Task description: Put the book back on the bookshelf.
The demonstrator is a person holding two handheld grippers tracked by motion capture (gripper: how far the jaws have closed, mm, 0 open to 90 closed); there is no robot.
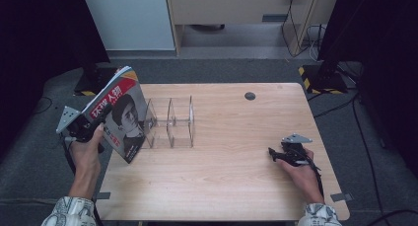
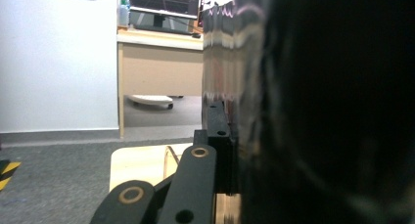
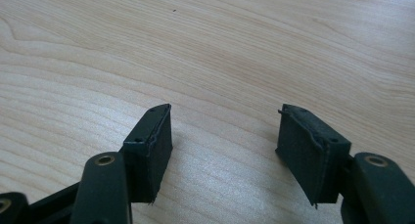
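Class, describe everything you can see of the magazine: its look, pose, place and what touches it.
The magazine is a thin, glossy paperback with a red band, white characters and a black-and-white portrait on its cover. It is held in the air, tilted, over the table's left edge, just left of the clear acrylic rack. The left gripper is shut on its lower left edge; nothing else touches it. In the left gripper view it is a dark blur close beside the jaw.
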